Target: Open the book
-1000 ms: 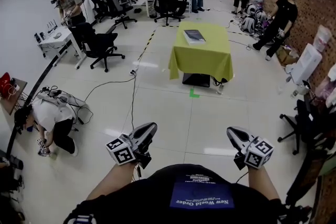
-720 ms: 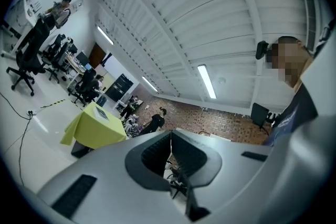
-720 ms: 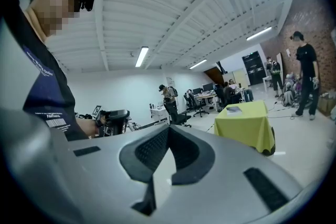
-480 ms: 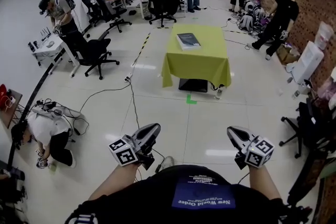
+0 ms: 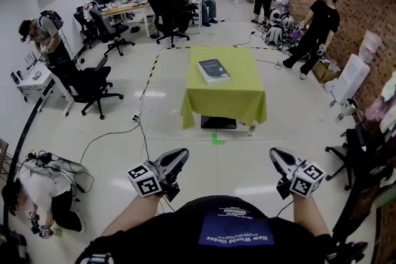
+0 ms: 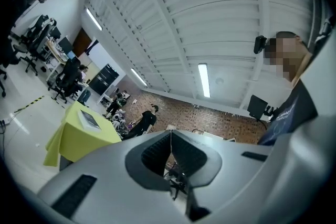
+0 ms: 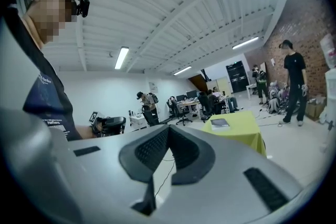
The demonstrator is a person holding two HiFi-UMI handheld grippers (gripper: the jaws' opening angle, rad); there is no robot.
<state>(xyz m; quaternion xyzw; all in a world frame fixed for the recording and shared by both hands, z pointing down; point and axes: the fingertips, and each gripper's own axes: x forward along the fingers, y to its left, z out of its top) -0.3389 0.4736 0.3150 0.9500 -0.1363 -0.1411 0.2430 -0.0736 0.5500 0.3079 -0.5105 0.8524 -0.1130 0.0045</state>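
Between the pads of the left gripper (image 6: pixel 170 132) there is nothing: its jaws are pressed together tip to tip. The right gripper (image 7: pixel 167 129) is the same, clenched on empty air. Both are held low in front of the person's body, pointing ahead over open floor.

Well apart from them, the book (image 5: pixel 214 70) lies closed and a little askew on the table (image 5: pixel 226 99), which is draped in a yellow-green cloth. It sits toward the far left part of the top. A green tape mark (image 5: pixel 216 139) is on the floor just before the table, and a cable (image 5: pixel 141 133) trails across the tiles to the left of the way there.

Opening the book has not begun; I judge this to be the approach. Several things could go wrong from here:
- Shut jaws cannot take the cover's edge, so they must part before contact.
- Closed tips nudging the cover would likely slide the book over the cloth, or ruck the cloth beneath it.
- The book's place on the far side calls for a long reach, which could drag the hanging cloth.
- The cable is a tripping risk if the path drifts left.
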